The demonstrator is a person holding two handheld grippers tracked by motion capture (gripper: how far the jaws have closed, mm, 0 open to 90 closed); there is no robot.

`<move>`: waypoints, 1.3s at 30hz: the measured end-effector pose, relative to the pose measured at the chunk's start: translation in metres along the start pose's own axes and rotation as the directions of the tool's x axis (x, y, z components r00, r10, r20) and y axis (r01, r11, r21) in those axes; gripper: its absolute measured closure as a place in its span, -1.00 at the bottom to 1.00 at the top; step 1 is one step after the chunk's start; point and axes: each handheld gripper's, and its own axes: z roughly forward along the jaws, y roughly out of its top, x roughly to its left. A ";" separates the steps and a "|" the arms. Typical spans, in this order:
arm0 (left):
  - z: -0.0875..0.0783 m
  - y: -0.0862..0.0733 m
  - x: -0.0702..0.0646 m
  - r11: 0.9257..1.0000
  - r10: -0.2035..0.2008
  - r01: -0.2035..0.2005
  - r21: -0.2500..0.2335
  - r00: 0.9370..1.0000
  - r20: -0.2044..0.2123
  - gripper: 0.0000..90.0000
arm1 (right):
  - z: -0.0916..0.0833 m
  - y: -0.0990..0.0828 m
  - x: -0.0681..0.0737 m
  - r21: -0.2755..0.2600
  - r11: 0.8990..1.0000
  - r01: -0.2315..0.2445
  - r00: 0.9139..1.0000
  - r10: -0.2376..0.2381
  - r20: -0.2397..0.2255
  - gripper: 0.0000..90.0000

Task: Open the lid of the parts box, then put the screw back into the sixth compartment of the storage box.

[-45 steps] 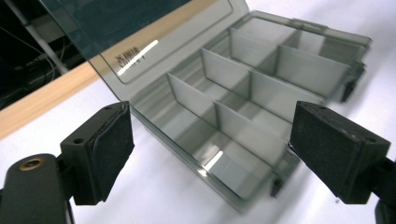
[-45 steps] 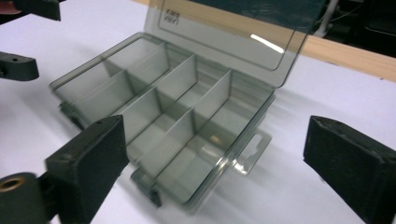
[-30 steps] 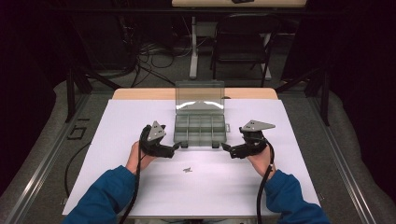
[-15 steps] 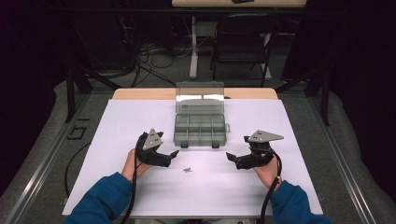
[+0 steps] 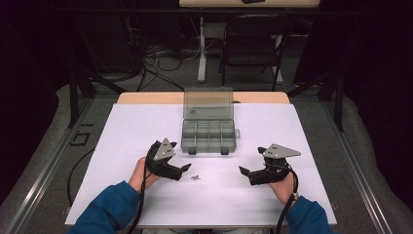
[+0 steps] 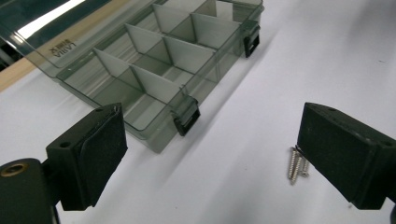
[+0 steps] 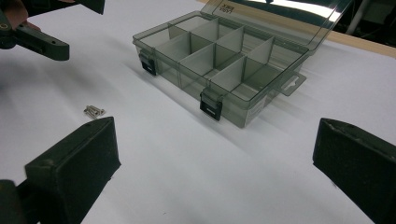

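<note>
Steel screws [image 5: 195,177] lay on the white sheet [image 5: 311,126] just beside the left gripper [image 5: 185,168], whose jaws stood wide to take them, while the right gripper [image 5: 243,171], wide too, waited apart from the open organiser box [image 5: 208,136]

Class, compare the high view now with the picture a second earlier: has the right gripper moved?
Yes. The right gripper has drawn back from the organizer box, toward the person's edge of the table and out to the right.

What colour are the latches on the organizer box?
Black latches on the organizer box, clearest in the right gripper view.
</note>
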 end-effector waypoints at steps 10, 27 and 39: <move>0.000 0.006 -0.005 0.998 0.025 -0.027 0.056 0.998 0.052 -0.90 | 0.002 0.001 -0.001 -0.006 1.000 0.009 1.000 -0.009 -0.026 -1.00; 0.007 0.019 -0.014 0.966 0.106 -0.142 0.216 0.980 0.170 -0.87 | 0.003 0.002 -0.002 -0.016 1.000 0.022 0.999 -0.023 -0.044 -1.00; 0.008 0.019 -0.017 0.952 0.088 -0.144 0.270 0.974 0.210 -1.00 | 0.008 0.006 -0.001 -0.014 0.999 0.034 0.998 -0.034 -0.060 -1.00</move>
